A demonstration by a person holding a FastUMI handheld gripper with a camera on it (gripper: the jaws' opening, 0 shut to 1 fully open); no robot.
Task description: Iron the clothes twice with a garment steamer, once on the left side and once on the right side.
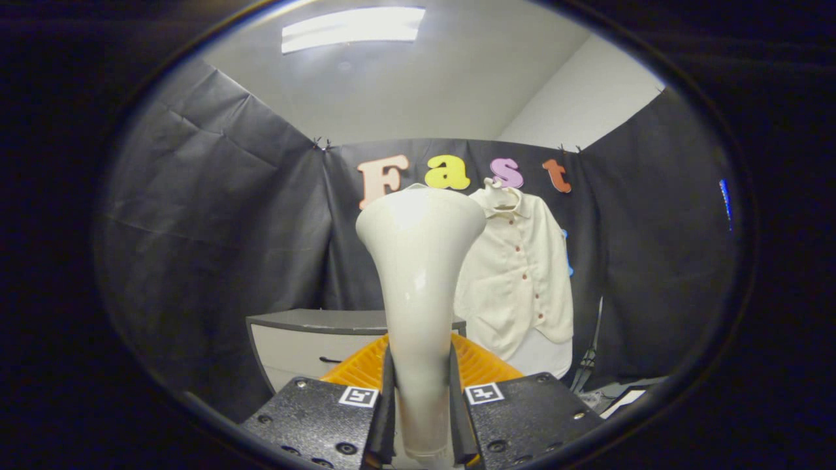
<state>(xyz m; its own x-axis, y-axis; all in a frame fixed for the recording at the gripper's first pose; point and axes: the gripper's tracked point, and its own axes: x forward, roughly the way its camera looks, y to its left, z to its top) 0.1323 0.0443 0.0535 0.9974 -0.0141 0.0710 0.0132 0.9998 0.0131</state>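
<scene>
Grey-topped cabinet, orange tray.

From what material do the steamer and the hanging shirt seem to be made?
The steamer, clamped between the gripper fingers, looks like smooth glossy plastic: light glints on its cream shell. The shirt beyond looks like soft matt woven cloth, perhaps cotton: it drapes and folds, with small buttons.

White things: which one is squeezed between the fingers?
The steamer, the tall flared one, gripped by the hand-held gripper. The shirt hangs on the wall beyond, and the cabinet sits low behind.
</scene>
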